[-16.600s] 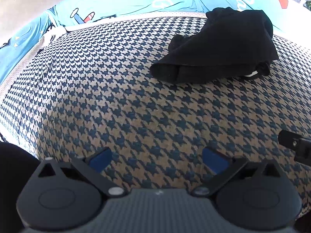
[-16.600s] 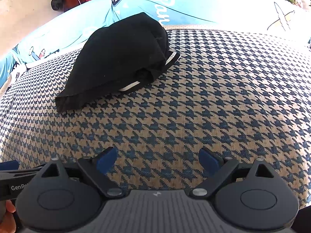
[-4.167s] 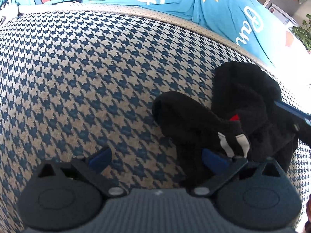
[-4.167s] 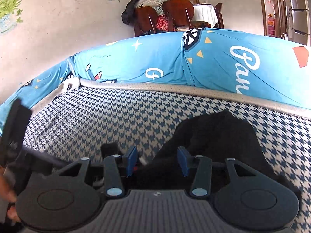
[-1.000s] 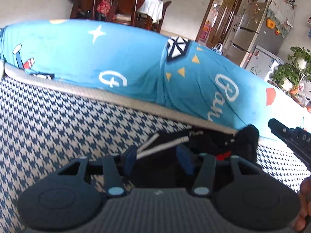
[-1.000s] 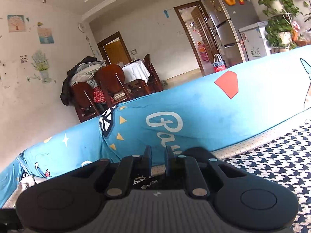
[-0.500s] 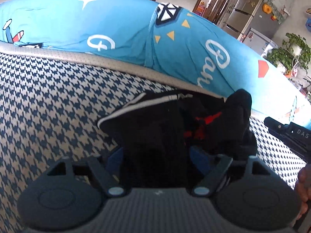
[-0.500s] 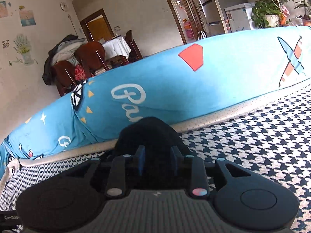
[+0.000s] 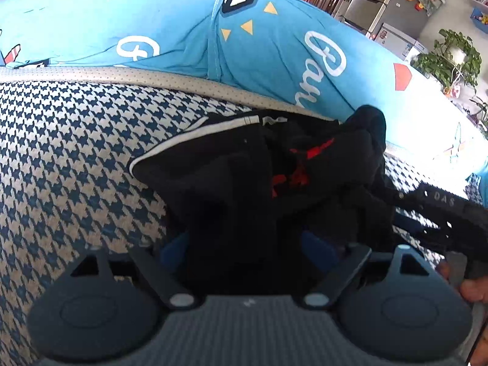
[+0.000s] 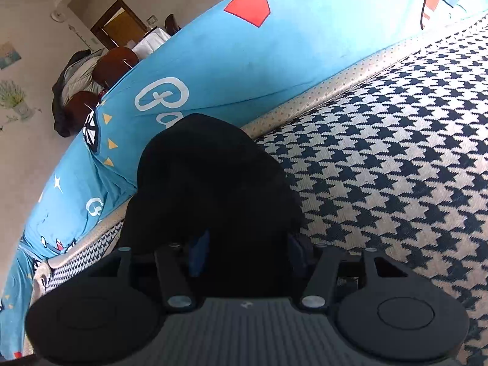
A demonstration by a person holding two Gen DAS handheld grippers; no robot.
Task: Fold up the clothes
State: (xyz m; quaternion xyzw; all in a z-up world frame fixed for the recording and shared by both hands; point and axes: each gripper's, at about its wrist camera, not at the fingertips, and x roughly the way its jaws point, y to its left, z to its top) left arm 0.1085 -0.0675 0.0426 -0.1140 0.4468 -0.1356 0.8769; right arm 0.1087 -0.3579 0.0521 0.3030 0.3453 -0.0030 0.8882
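Note:
A black garment (image 9: 244,177) with a white stripe and red marks lies bunched on the houndstooth seat cover (image 9: 76,152), close to the blue backrest. My left gripper (image 9: 245,247) straddles its near end. The jaws are opening and the blue pads (image 9: 174,248) stand wide on either side of the cloth. In the right wrist view the same garment (image 10: 213,177) rises as a dark mound between the pads of my right gripper (image 10: 248,251), whose jaws are also opening. The right gripper's body (image 9: 442,204) reaches in from the right.
The blue printed backrest cover (image 9: 183,30) runs along the far side, with a beige piped edge (image 10: 335,88) below it. Open houndstooth seat (image 10: 396,152) spreads right of the garment. A hand (image 9: 471,289) shows at the right edge. Chairs (image 10: 100,70) and a fridge (image 9: 381,6) stand beyond.
Both grippers have sunk toward the seat and tipped downward. Both sets of jaws have spread apart, and the black garment has come down onto the houndstooth cover.

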